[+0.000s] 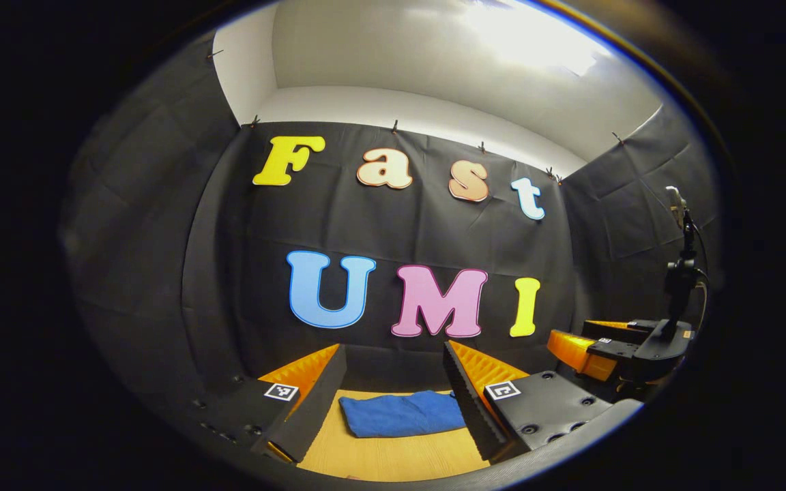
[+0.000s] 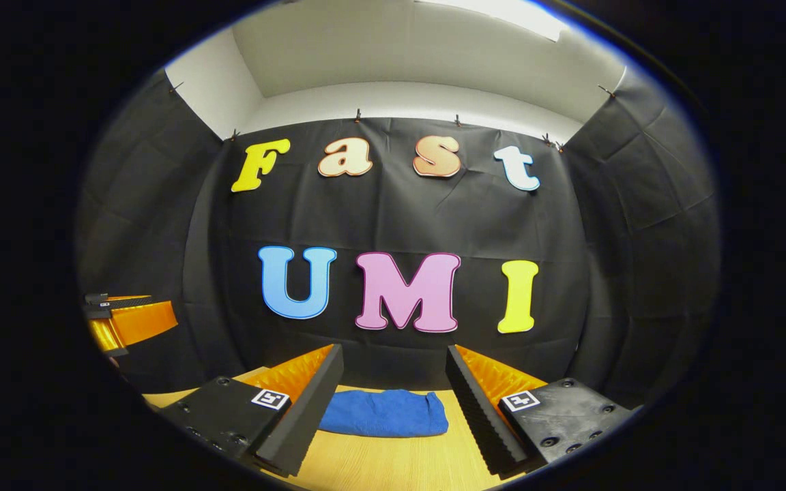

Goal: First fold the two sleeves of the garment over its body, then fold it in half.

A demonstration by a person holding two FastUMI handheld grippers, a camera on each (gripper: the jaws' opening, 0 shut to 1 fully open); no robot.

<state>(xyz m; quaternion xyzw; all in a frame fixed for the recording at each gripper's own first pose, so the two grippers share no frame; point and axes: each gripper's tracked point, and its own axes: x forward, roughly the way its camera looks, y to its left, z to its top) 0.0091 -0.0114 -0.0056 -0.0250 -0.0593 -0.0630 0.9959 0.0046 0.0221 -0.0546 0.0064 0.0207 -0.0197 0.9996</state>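
Left gripper view: the left gripper (image 1: 394, 382) sits low in frame, its two fingers spread wide with nothing between them. Each finger is a wedge, with a ridged, sawtooth-looking inner pad (image 1: 464, 399) and a flat matte body carrying a small square marker and round screw recesses. Between the fingers and farther off lies the blue garment (image 1: 403, 414), a soft, nappy cloth bundled into a compact oblong with rounded, rumpled edges. It rests flat on the wooden table (image 1: 393, 457), a pale surface with fine straight grain. The garment is apart from both fingers, not touched. At right edge the right gripper (image 1: 580, 351) shows side-on, blocky, with a ribbed pad; cannot tell how far its fingers stand apart from here. Just behind it a thin dark camera stand (image 1: 681, 273) rises with a cable. The booth wall is creased matte black cloth.

Right gripper view: the right gripper (image 2: 393, 382) has its fingers spread wide as well, empty, same wedge shape with ribbed pads. The garment (image 2: 386, 412) lies on the table (image 2: 393, 467) between and beyond the fingers, a folded lump with a rounded right end, touching neither finger. At left edge the left gripper (image 2: 127, 320) shows partly, a ribbed slab under a flat dark plate.
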